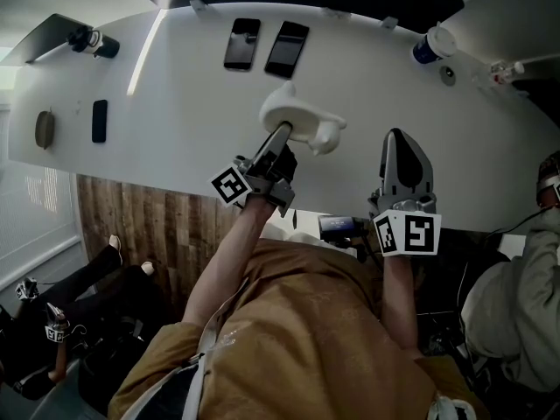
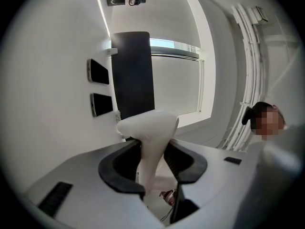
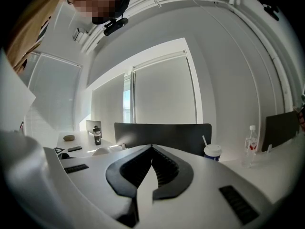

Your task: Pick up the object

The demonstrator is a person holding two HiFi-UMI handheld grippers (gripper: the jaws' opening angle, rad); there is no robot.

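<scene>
Left gripper view shows your left gripper clamped on the white object, the pads pressing its narrow stem and its wider head standing above them; the stem's lower end is hidden behind the jaws. The table fills that view's left side, turned on edge.

In the head view the object sits near the middle of the table, at twelve o'clock from the left gripper; the jaws cover its stem, and you cannot tell whether it touches the tabletop or hangs above it. Your right gripper is at four o'clock from the object, apart from it; its own view shows its jaws together with nothing between them.

Two phones lie at twelve o'clock from the object, well apart from it; a cup stands at two o'clock near the far edge; a dark slab lies at nine o'clock, with a small brown thing, too small to make out, beyond it. A bottle is at ten o'clock.

Bare tabletop lies all round the object, widest toward nine o'clock; the near edge runs at six o'clock, just behind both grippers. A person at the right margin is cut off by the frame.
</scene>
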